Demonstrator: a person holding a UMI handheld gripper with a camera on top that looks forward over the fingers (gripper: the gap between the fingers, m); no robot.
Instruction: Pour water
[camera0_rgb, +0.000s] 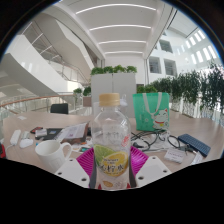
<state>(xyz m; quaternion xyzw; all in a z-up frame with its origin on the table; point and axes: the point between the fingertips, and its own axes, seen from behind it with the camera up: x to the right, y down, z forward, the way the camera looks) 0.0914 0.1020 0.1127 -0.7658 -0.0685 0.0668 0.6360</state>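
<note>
Standing over at the far left of the tabletop (25, 128) is some small clutter I cannot make out, and nearer in sits a white mug (51, 152) with its handle turned towards the middle. Behind the mug lie a few flat items, papers or a booklet (72, 131), spread on the pale wood. Dead centre is the clear plastic bottle (110, 140), upright, its white cap level with the planter behind it and a yellow and pink label wrapped round its lower half. The gripper (111, 172) has its jaws closed in on the bottle, one white finger at each side with the pink pads (88, 159) pressed against the label, so the bottle is held between them; whether its base rests on the tabletop I cannot tell, since the fingers hide it. Beyond the bottle a white planter box (113, 82) full of green leaves stands across the room under a high, bright ceiling. Just right of the bottle a pair of glasses (146, 143) and a dark cable lie on the wood, with a green shopping bag (152, 109) standing behind them. Further right rest a dark notebook or tablet (194, 145) and, behind it, a row of tall plants (197, 92).
</note>
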